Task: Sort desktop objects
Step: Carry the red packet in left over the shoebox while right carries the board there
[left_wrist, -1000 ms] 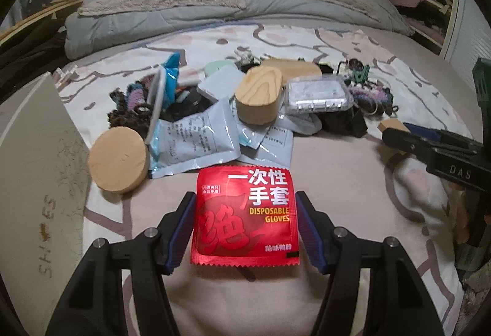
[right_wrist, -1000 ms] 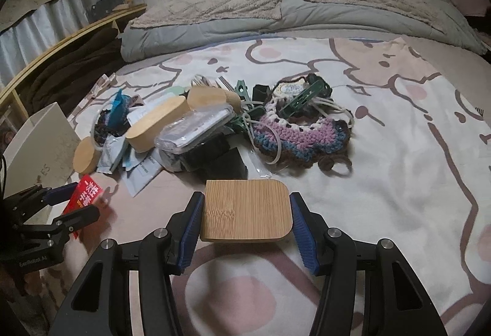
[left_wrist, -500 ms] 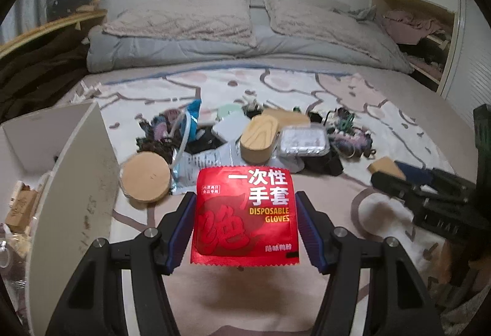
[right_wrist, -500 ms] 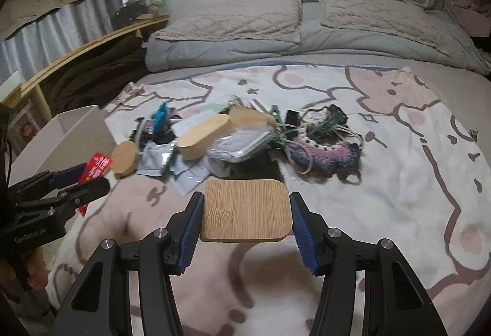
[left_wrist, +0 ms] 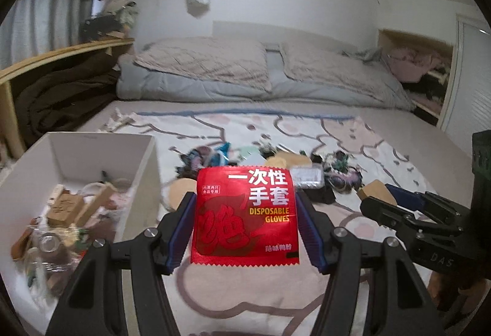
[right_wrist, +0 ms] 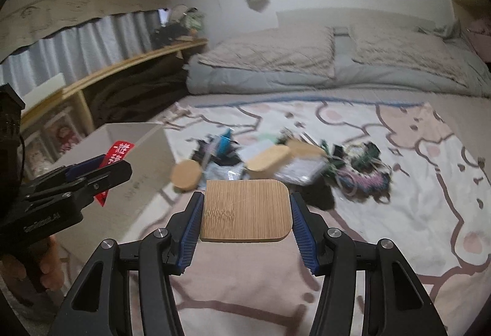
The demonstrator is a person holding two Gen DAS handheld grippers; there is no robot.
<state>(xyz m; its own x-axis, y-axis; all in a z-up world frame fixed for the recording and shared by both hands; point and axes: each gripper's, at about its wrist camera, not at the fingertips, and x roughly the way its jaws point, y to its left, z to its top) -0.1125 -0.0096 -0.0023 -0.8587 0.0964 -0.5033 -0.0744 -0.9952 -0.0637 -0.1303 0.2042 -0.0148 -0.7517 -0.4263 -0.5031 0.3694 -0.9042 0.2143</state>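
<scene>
Above a cluttered bed point(left_wrist: 307, 290), the left hand-held gripper point(left_wrist: 245, 221) clamps a red glove packet point(left_wrist: 245, 213), a white box point(left_wrist: 92, 152) at its nine o'clock; the right hand-held gripper point(right_wrist: 245, 214) grips a bamboo board point(right_wrist: 245, 210), the pile of items point(right_wrist: 276, 158) at twelve o'clock.

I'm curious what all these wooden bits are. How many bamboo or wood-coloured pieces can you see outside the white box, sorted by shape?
Flat rounded-square bamboo lid, held in the right tongs: 1
Round wooden disc: 1
Oval wooden lids: 2
Total: 4
</scene>
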